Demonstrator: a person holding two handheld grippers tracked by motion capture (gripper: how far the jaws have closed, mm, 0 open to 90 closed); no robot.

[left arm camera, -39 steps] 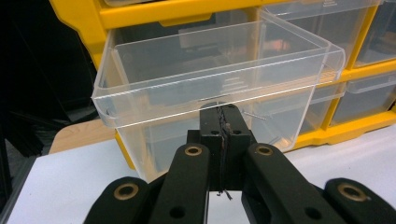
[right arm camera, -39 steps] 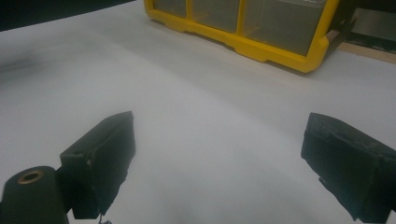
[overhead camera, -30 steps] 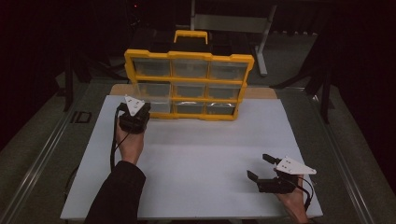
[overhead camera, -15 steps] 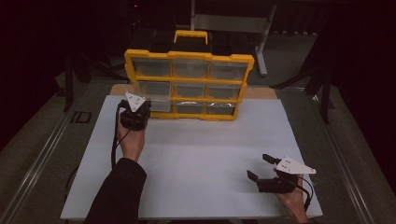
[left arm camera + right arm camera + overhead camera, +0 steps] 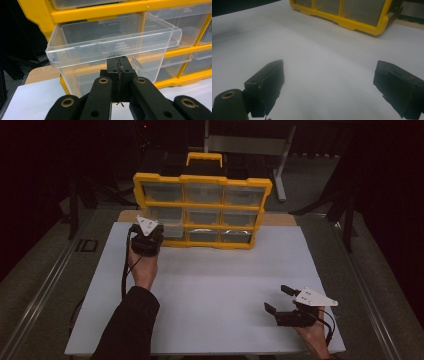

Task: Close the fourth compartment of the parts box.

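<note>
Clear, thin plastic: the drawer in the left column of the yellow organizer stands partly pulled out, the left gripper with jaws pinched shut on its front lip. Judged mid-pull; next comes a steady, straight draw. The right gripper rests wide open on the white tabletop.

Left tool pulls drawer further out

A flat white tabletop board lies over a pale wooden table surface (a strip peeks out at the far edge). Behind stands a grey metal frame, on dim grey floor.
</note>
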